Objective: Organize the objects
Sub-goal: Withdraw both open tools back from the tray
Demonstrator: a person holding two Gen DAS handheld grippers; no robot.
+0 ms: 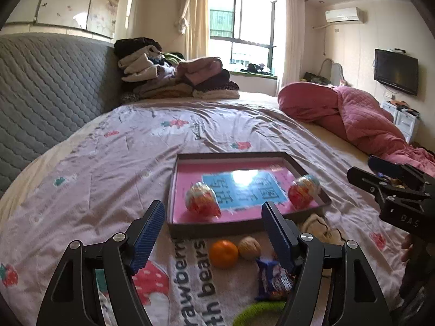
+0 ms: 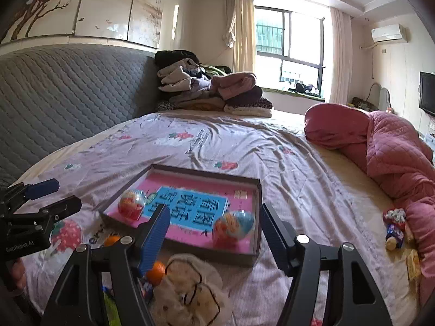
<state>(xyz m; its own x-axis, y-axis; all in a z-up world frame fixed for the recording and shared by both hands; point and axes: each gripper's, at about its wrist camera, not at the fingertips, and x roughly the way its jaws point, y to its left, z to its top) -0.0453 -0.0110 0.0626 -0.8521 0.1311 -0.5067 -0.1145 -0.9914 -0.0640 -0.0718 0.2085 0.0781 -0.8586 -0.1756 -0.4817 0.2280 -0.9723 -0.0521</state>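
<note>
1. Both grippers hang above the near edge of the bed, aimed at the shallow tray (image 1: pixel 187 231); likely collecting loose items into it.
2. Left gripper (image 1: pixel 214 231): jaws spread wide, nothing between them. It sits over the loose pile, so a pick from there looks next.
3. Right gripper (image 2: pixel 214 233): also released and empty, jaws framing the tray's near right corner.
4. The tray lies flat on the strawberry-print blanket (image 1: pixel 108 163) and already holds two foil-wrapped egg toys, one at near left (image 1: pixel 202 198), one at near right (image 1: pixel 303 191), both resting on its pink floor.
5. Still outside, just in front of the tray's near wall: an orange (image 1: pixel 223 254) touching a walnut (image 1: pixel 249 247), a blue snack packet (image 1: pixel 273 279) beside them, a green ring (image 1: pixel 255 313) at the bottom edge, and a cream plush toy (image 2: pixel 190 290) right under the right gripper.
6. More small packets (image 2: pixel 394 231) lie well apart, by the pink quilt (image 2: pixel 394 157); whether they belong to the task, cannot tell.
7. Judgement: part done; round items may roll on soft bedding.
</note>
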